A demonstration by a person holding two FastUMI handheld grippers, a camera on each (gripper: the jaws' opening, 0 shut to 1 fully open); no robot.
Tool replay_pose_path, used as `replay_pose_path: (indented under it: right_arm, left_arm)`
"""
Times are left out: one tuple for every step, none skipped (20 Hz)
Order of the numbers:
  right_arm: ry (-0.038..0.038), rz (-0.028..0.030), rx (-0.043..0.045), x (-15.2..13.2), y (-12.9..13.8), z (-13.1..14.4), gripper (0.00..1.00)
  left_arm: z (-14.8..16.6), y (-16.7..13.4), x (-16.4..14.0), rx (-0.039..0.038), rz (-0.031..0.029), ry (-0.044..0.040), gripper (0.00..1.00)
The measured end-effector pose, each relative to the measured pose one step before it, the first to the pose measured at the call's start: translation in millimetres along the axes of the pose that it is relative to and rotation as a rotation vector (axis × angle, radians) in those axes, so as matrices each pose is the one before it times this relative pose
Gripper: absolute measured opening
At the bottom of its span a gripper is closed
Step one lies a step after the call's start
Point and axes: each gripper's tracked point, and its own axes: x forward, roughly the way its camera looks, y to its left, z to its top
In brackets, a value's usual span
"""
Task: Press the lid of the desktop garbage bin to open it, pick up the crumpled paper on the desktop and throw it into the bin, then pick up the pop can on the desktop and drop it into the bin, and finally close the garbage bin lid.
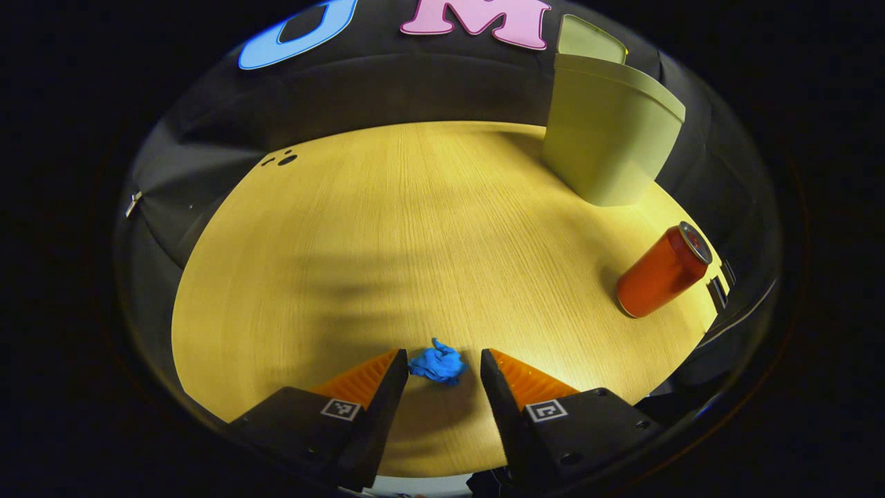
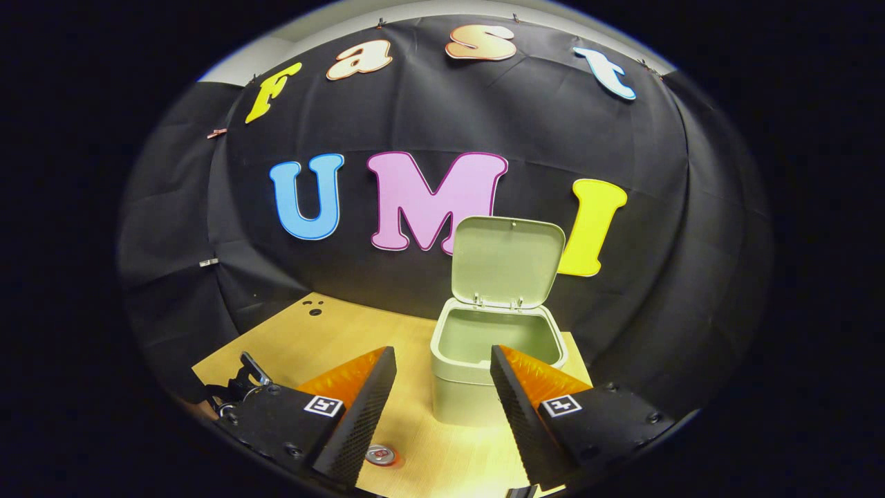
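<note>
Left gripper (image 1: 437, 366): fingers spread wide and low over the table (image 1: 387, 228); nothing is pinched between them.
Paper (image 1: 438, 364): a small blue crumpled ball lying on the table, in the gap between the left gripper's fingertips; whether either finger touches it cannot be told.
Bin from the left gripper view (image 1: 607, 131): pale green, standing at the far right of the table by the black cloth wall, its lid (image 1: 591, 40) raised behind it. From this low angle the inside is hidden.
Can (image 1: 662, 271): red, standing on the table in front of the bin and apart from it, near the table's right edge. It is well to the right of the paper. Its silver top (image 2: 381, 454) also shows low between the right gripper's fingers.
Right gripper (image 2: 442, 370): fingers spread, holding nothing, raised above the table and facing the bin.
Bin from the right gripper view (image 2: 462, 377): open, with the lid (image 2: 507, 261) tipped up and back on its hinge. The part of the inside that shows is bare pale green wall; the bottom is out of sight.
</note>
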Motion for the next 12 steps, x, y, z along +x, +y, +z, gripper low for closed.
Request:
replay_pose_path:
  right_arm:
    - [0.00175,-0.00174,-0.00258,0.74,-0.7,-0.44,0.88]
    - [0.00096,0.00012,-0.00071,-0.41,0.54,-0.05,0.88]
    - [0.00064,-0.00019,0.00046,-0.21,0.53,0.0,0.88]
    - [-0.00026,0.00038,0.0011,1.14,0.46,-0.01,0.89]
    - [0.00081,0.00034,0.00084,1.15,1.0,-0.34,0.88]
    - [-0.00085,0.00047,0.00133,0.4,-0.49,-0.45,0.88]
    - [0.001,0.00116,0.00218,0.93,0.87,-0.36,0.88]
    - [0.00083,0.00208,0.00191,1.92,0.78,-0.22,0.88]
    - [0.0002,0.00091,0.00151,0.37,0.38,-0.83,0.88]
    - [0.00206,0.00113,0.00107,1.35,-0.41,-1.73,0.88]
    - [0.0038,0.00057,0.00182,1.58,0.08,-1.42,0.88]
    - [0.00112,0.00201,0.0032,2.06,0.84,-0.23,0.88]
  left_arm:
    - [-1.68,0.44,2.4,0.00107,0.00181,0.00627,0.7]
    - [0.89,0.99,1.62,0.00189,0.00225,0.0036,0.69]
    - [-0.09,-0.01,1.96,0.00372,0.0028,0.00314,0.64]
    - [0.67,0.9,0.12,0.00282,0.00296,0.003,0.62]
    - [-0.2,-0.09,-1.08,0.00024,0.00448,0.00129,0.58]
    - [1.27,0.29,-0.01,-0.00194,0.00707,0.00065,0.57]
    - [-0.65,1.37,0.51,-0.00009,0.01238,0.00463,0.52]
    - [0.86,1.03,-0.23,-0.00248,0.00619,0.00255,0.48]
    - [1.33,-0.27,-1.45,-0.00944,-0.00439,-0.00104,0.48]
    - [3.49,-1.31,-2.79,-0.01386,-0.00683,-0.00488,0.48]
    - [4.19,0.51,-2.29,-0.0147,-0.00907,-0.00922,0.47]
    - [6.34,-0.54,-2.34,-0.01228,-0.01034,-0.00971,0.47]
